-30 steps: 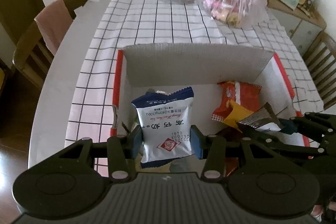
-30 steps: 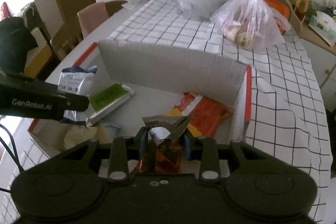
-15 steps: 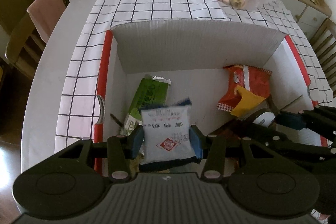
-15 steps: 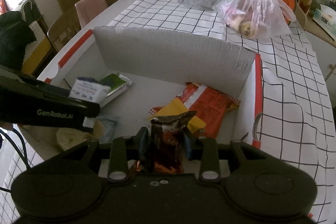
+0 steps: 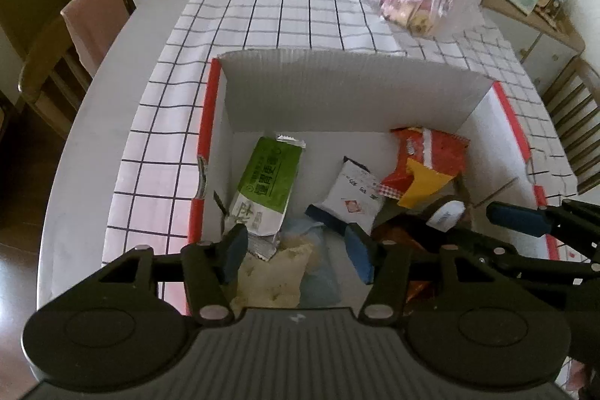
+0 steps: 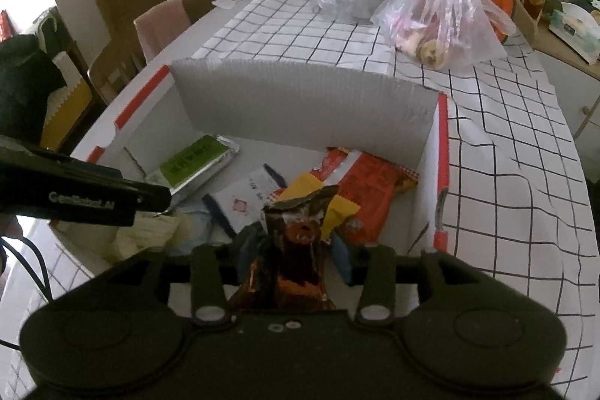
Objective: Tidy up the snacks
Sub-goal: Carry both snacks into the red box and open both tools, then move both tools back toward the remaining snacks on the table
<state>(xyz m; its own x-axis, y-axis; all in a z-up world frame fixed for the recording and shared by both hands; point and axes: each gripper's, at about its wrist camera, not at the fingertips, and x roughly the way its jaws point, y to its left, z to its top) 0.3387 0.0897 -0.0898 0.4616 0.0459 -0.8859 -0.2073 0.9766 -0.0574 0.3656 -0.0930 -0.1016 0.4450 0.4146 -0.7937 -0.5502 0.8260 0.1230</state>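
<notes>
The left claw [image 5: 296,259] is hanging wide apart with nothing in it over the box [image 5: 337,89] on the bench [image 5: 262,14]. The right claw [image 6: 296,250] is sitting spread around the brown packet [image 6: 300,250], not really pinching it. The white packet [image 5: 350,194] is already lying in the box, so the worry is the brown one tipping out over the near edge.

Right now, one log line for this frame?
left gripper: open, empty | white-and-blue snack packet: lying in white cardboard box | right gripper: dark brown-orange foil packet between fingers, grip unclear
</notes>
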